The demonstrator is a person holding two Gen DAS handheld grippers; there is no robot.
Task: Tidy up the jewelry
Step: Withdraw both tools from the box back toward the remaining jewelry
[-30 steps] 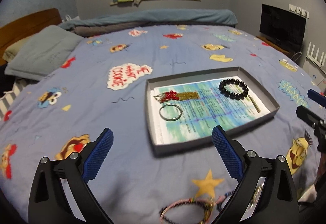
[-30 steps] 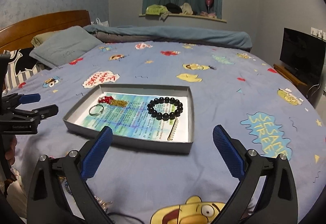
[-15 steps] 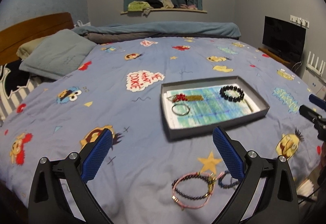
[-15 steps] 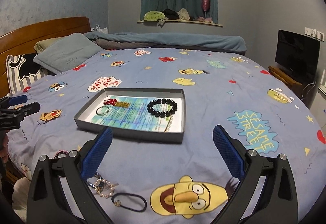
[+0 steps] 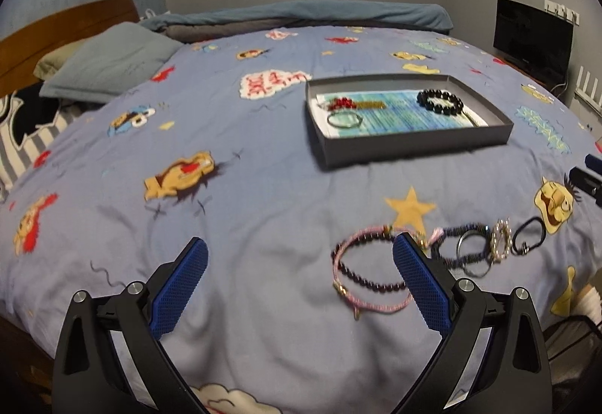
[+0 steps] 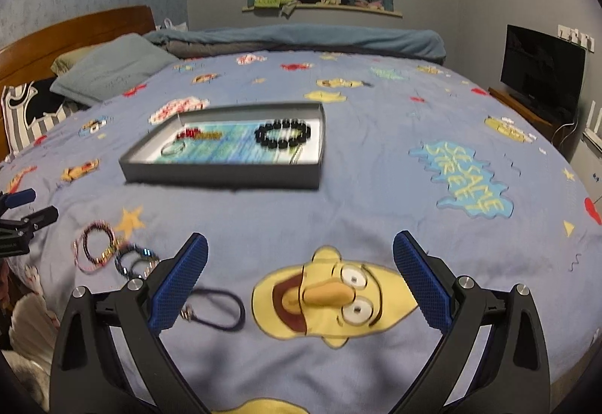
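left gripper [image 5: 299, 276] wide, empty | right gripper [image 6: 300, 273] wide, empty | loose bracelets [image 5: 370, 276] on bedspread [image 5: 263, 188] near its front edge, well short of tray [image 5: 410, 145] | likely light, limp, snag-prone; pinch pink cord across one strand | right-hand bracelet pile blurred, overlapping, count unclear

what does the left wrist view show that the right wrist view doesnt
Only the left wrist view shows the pearl-like beaded bracelet in the row of loose pieces, and the right gripper's fingers at its right edge.

Only the right wrist view shows the Sesame Street patch and the left gripper's fingers at its left edge.

Both show the grey tray holding the black bead bracelet, the pink cord bracelet on the blue bedspread, the black hair tie and the TV.
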